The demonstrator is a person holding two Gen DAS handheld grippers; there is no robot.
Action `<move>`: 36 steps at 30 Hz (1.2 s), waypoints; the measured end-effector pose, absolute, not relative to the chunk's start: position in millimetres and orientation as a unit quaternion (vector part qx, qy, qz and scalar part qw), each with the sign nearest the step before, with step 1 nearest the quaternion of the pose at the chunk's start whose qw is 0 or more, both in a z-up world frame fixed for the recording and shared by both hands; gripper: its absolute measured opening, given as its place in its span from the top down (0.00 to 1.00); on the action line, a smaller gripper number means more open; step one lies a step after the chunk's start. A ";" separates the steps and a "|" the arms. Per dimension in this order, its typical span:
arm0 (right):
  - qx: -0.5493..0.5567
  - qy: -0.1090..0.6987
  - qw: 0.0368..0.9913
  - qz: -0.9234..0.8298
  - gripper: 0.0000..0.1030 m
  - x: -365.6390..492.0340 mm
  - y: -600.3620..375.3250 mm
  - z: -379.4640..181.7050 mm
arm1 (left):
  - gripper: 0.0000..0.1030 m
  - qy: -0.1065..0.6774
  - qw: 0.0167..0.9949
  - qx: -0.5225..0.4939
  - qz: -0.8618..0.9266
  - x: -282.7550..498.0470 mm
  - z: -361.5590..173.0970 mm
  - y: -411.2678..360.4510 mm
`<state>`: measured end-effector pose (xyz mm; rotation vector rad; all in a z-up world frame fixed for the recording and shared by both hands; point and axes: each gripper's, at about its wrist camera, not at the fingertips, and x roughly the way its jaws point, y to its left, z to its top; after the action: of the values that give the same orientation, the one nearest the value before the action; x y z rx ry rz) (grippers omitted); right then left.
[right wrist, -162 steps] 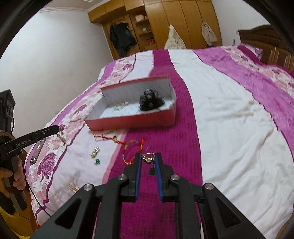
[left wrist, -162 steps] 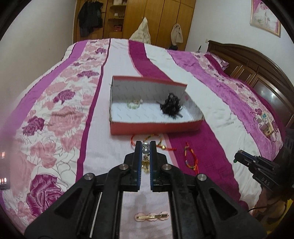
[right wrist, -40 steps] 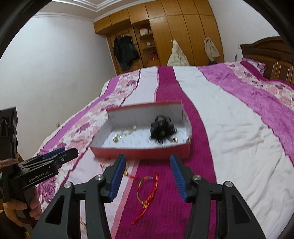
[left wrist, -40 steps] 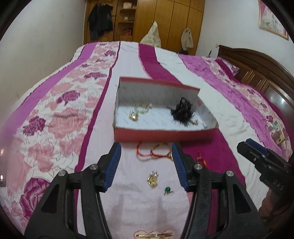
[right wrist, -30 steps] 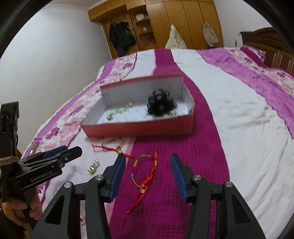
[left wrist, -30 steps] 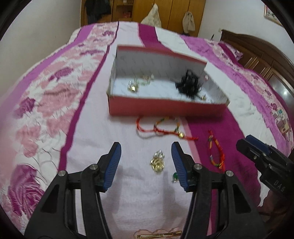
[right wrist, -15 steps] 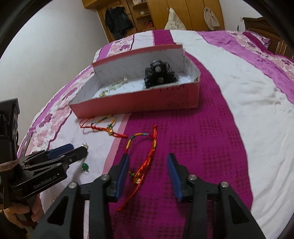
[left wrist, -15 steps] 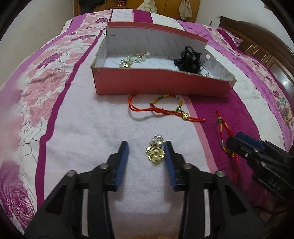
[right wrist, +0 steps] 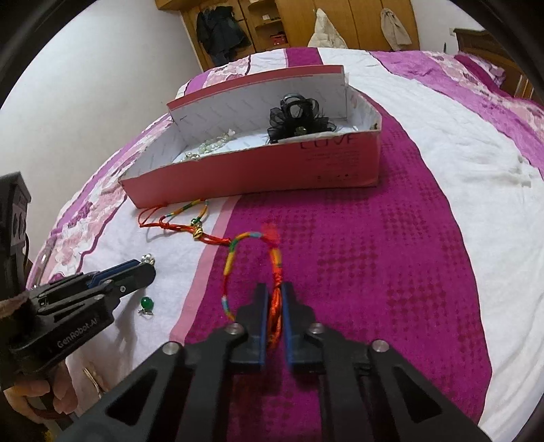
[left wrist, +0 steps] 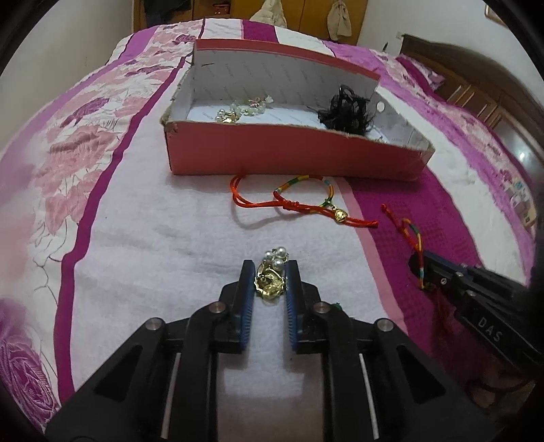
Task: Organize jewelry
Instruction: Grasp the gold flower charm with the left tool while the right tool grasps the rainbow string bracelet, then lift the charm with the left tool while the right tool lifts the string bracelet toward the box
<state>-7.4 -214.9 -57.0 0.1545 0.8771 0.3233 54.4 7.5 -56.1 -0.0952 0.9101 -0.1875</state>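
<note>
A red shoebox lies on the bed and holds a black hair flower and pale bead jewelry. My left gripper is closed on a gold and pearl brooch resting on the white bedspread. My right gripper is shut on a red multicolour cord bracelet, which also shows in the left wrist view. A second red cord bracelet with a gold charm lies in front of the box.
A green-stone earring lies on the white stripe beside the left gripper. The bedspread is striped magenta, white and floral pink. A wooden headboard is at the right and wardrobes stand at the far wall.
Both grippers came down to the bed and closed: the left on the gold and pearl brooch, the right on the multicolour cord bracelet. Earlier both were open and higher up.
</note>
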 end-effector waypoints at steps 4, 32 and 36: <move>0.087 0.418 0.890 0.162 0.94 -11.4 -219.7 -52.8 | 0.91 0.436 0.893 -0.071 -0.093 50.0 -50.7 13.6; 0.076 0.327 0.922 0.195 0.94 -53.1 -219.8 13.7 | 0.91 0.342 0.930 -0.083 -0.106 17.8 19.9 12.6; 0.078 0.321 0.921 0.205 0.94 -53.6 -217.4 22.9 | 0.91 0.326 0.936 -0.080 -0.103 16.9 31.0 12.7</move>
<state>-53.6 -217.4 22.9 0.1608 0.6592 0.4220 16.9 12.7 31.0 -0.1633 0.6672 -0.2113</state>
